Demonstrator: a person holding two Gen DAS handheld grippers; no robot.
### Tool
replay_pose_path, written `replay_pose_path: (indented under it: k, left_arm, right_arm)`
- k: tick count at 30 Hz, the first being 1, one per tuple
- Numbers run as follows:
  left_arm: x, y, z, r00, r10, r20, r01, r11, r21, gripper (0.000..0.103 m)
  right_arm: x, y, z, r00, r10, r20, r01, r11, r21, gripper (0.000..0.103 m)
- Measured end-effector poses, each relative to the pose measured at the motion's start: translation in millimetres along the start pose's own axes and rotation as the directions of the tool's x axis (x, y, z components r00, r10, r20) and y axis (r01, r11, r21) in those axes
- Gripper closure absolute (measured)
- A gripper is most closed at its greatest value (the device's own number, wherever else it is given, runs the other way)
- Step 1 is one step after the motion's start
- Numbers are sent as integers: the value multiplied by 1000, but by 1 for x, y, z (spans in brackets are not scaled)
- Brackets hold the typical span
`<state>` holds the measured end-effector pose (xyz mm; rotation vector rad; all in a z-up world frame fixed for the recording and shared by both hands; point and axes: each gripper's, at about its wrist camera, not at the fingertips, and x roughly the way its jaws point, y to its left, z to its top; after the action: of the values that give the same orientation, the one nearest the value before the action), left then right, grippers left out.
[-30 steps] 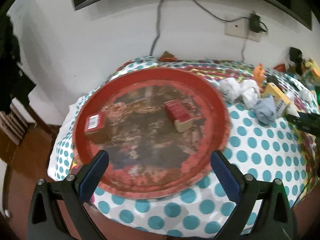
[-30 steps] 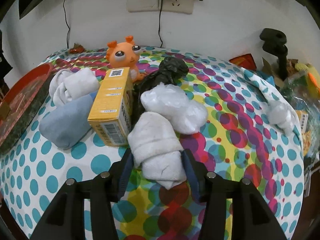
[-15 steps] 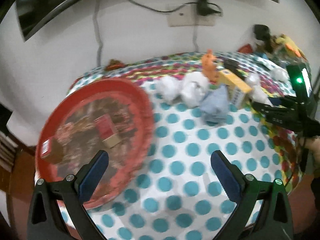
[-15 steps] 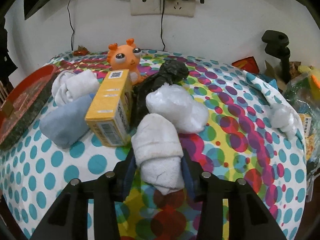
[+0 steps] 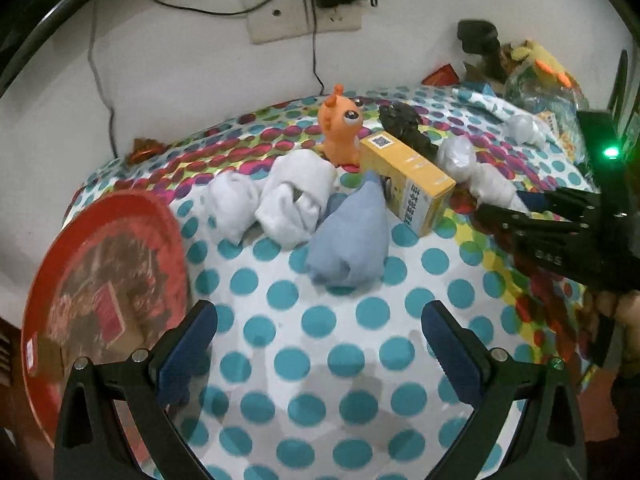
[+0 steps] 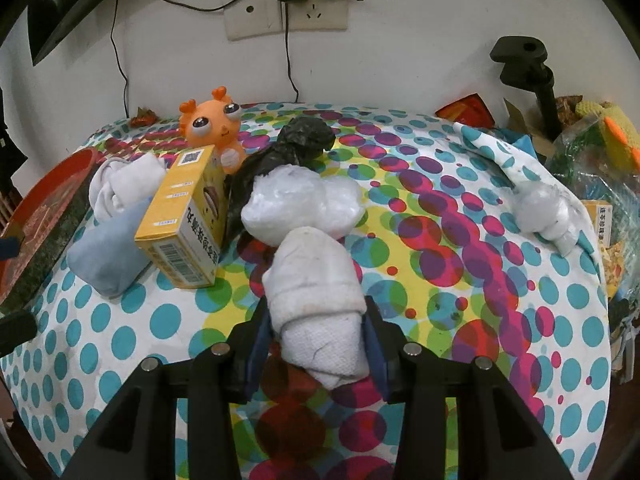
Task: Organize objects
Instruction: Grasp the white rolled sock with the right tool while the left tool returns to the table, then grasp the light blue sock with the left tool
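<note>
My right gripper [image 6: 316, 340] is clamped on a rolled white sock [image 6: 320, 300]; my left gripper [image 5: 318, 344] hangs spread wide with nothing in it.

The sock sits between my right pads, its far end touching a white plastic bundle [image 6: 300, 204] on the dotted tablecloth [image 6: 460, 280]. Left of it stands a yellow box [image 6: 184, 220], tilted, with a blue sock [image 5: 350, 236] against it and an orange toy [image 6: 212, 128] behind. A red tray [image 5: 100, 292] lies at the table's left edge, beside my left fingers [image 5: 188, 356].

Bare dotted tablecloth [image 5: 320, 344] lies ahead of left gripper [image 5: 320, 340]; blue sock roll [image 5: 348, 236] and yellow box [image 5: 412, 184] block beyond; red tray [image 5: 100, 280] flanks left.
</note>
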<state>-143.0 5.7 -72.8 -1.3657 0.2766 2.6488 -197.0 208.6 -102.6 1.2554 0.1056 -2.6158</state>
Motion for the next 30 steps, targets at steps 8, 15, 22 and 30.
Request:
replay_pose_path:
  k: [8,15,22,30]
  left_arm:
    - [23,-11,21,999,-39,-21,40,998,38,1]
    - [51,-10,32,996,-44,-76,46,998,33,6]
    - [70,-8,33,986,-99,-137,98,995,-20,46]
    - [59,-5,23,982,-154,-112,151,988,-42,62]
  right_arm:
    - [-1,0,0,1000,10,2,-10,1000,8,59]
    - [-2,-3,0,1000,28,6,-28,999,25,59]
    - [-2,-6,-1,999,51,11,-52,998,45,59]
    - [-2,-6,0,999,48,9,-48,998,42,58]
